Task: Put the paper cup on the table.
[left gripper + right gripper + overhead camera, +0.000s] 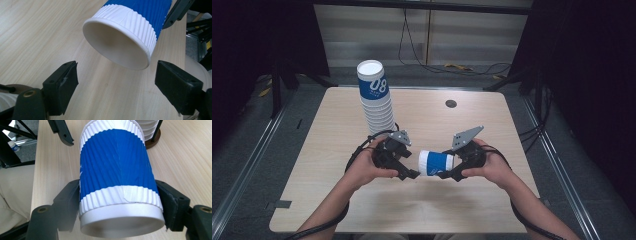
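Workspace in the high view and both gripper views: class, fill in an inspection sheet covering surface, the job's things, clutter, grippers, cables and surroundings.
Surface: light wooden table, with a small dark round spot near the far edge.
Job's things: blue-and-white ribbed paper cup held on its side above the table; tall cup stack at far left.
Clutter: nothing seen.
Grippers: right gripper shut on the cup near its base; left gripper open, its fingers clear of the cup's open rim.
Cables: black cable trails from the left gripper; floor cables behind the table.
Surroundings: dark curtains, metal floor rails.
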{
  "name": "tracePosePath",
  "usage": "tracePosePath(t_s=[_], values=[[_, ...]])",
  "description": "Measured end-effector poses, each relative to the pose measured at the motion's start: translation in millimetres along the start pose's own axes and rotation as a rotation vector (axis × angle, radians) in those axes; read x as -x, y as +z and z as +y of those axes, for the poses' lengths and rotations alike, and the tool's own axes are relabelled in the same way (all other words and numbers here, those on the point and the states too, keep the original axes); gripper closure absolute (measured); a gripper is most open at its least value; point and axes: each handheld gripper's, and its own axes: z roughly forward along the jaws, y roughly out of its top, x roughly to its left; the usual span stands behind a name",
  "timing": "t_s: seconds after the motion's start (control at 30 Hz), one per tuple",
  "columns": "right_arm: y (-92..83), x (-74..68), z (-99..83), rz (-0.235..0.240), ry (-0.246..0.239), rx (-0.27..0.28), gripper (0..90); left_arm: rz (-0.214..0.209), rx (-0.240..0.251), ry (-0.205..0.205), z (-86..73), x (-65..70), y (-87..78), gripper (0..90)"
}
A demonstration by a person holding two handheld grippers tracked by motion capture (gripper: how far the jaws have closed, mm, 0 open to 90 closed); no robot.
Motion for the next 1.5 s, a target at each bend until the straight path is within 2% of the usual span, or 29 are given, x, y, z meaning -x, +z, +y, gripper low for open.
tracePosePath(t_s=[0.2,0.43,0.57,0.7,1.07,1.17,1.2,1.27,1.5], values=[[0.5,-1.1,1.1,0.003,-0.003,0.001,26.8,-0.017,0.017,-0.005,0.1,0.6,1.4,18.4],[1.4,-1.5,0.9,0.003,0.002,0.009,26.8,-0.014,0.058,-0.015,-2.0,1.1,2.3,17.7],[1.5,-1.9,0.9,0.004,0.000,0.006,26.8,-0.017,0.055,-0.025,-4.0,0.0,2.9,16.9],[1.7,-1.9,1.0,0.009,0.003,0.010,26.8,-0.028,0.078,-0.030,-5.0,0.5,5.4,16.6],[3.4,-2.3,2.8,0.019,0.007,0.022,26.8,-0.025,0.080,-0.027,-4.2,0.3,9.8,16.3],[4.1,-3.0,3.0,0.021,0.007,0.021,26.8,-0.022,0.078,-0.030,-4.6,-0.4,10.2,15.9],[4.3,-2.8,3.0,0.022,0.005,0.025,26.7,-0.025,0.089,-0.042,-4.8,0.5,10.9,15.6],[4.4,-2.8,3.1,0.022,0.006,0.029,26.8,-0.027,0.079,-0.032,-5.0,0.0,11.1,15.8],[5.1,-3.3,4.1,0.022,0.002,0.030,26.8,-0.029,0.077,-0.034,-5.1,-0.2,11.3,15.5]])
